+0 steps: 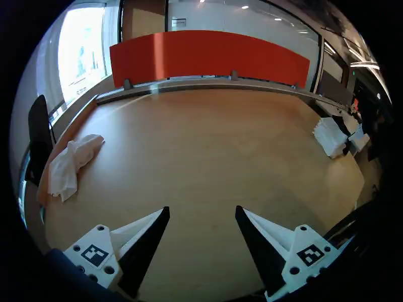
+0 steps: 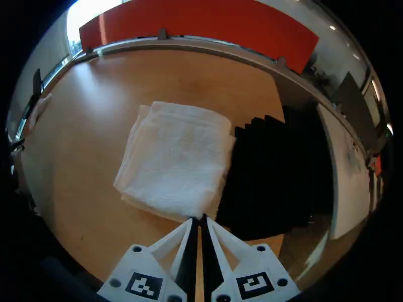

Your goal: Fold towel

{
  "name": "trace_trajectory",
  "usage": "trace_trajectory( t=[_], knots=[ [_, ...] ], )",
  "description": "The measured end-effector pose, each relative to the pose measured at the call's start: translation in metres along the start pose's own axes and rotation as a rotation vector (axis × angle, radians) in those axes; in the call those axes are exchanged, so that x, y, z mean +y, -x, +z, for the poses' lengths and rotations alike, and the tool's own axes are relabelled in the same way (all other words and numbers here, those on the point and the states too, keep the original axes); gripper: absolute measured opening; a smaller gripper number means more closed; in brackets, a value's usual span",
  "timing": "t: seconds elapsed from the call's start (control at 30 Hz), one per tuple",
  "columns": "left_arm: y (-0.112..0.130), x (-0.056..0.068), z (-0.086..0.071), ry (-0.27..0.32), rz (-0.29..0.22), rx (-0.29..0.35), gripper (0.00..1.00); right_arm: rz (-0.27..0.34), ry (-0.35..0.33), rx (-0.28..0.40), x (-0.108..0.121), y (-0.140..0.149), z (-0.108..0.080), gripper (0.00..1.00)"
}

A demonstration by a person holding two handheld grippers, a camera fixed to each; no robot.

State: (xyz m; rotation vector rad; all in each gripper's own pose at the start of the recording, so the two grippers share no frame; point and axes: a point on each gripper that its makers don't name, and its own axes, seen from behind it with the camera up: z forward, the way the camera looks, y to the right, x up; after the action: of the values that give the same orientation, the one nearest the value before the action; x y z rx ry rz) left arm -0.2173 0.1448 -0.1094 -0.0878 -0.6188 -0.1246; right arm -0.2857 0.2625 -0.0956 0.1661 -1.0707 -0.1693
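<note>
A white folded towel (image 2: pixel 176 161) lies flat on the wooden table (image 2: pixel 90 126), a thick rectangle set slightly askew, with its stacked layers showing along the left and near edges. A white crumpled towel (image 1: pixel 73 163) lies bunched near the table's left edge.

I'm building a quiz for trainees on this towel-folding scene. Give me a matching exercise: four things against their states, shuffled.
Things:
1. left hand-held gripper
2. right hand-held gripper
3. folded white towel
4. crumpled white towel

States:
A. bunched up in a heap
B. fingers nearly together
C. fingers wide apart
D. flat, neatly layered

Pairs: 1-C, 2-B, 3-D, 4-A
</note>
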Motion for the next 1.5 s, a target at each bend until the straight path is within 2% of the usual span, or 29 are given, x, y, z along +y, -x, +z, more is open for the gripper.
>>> trace_trajectory(
  t=[0.23, 0.43, 0.5, 0.6, 0.63, 0.8, 1.23, 1.33, 1.5],
  knots=[
    [0.001, 0.000, -0.001, -0.003, -0.001, 0.000, 0.97, 0.003, 0.015, 0.003, 0.002, -0.001, 0.003, 0.04],
    [0.002, 0.000, -0.001, -0.004, -0.006, 0.000, 0.97, -0.001, 0.033, 0.015, 0.003, -0.002, 0.002, 0.10],
    [0.002, 0.000, -0.001, -0.004, -0.007, 0.001, 0.97, -0.004, 0.038, 0.019, 0.002, -0.002, 0.001, 0.23],
    [0.002, 0.000, 0.000, -0.003, -0.009, 0.003, 0.97, -0.007, 0.051, 0.026, 0.002, -0.002, -0.001, 0.58],
    [0.002, 0.000, 0.000, -0.003, -0.010, 0.003, 0.97, -0.008, 0.053, 0.030, 0.001, -0.002, -0.001, 0.66],
    [0.003, 0.000, 0.000, -0.002, -0.016, 0.006, 0.97, -0.008, 0.043, 0.063, -0.011, -0.006, -0.006, 0.98],
    [0.000, -0.004, -0.001, 0.005, -0.038, 0.026, 0.97, 0.029, 0.045, 0.201, -0.041, -0.043, -0.019, 1.00],
    [-0.001, -0.005, 0.000, 0.007, -0.042, 0.031, 0.97, 0.060, 0.051, 0.257, -0.048, -0.057, -0.024, 1.00],
    [-0.004, -0.008, -0.001, 0.011, -0.045, 0.038, 0.97, 0.133, 0.060, 0.391, -0.063, -0.088, -0.037, 1.00]
  ],
)
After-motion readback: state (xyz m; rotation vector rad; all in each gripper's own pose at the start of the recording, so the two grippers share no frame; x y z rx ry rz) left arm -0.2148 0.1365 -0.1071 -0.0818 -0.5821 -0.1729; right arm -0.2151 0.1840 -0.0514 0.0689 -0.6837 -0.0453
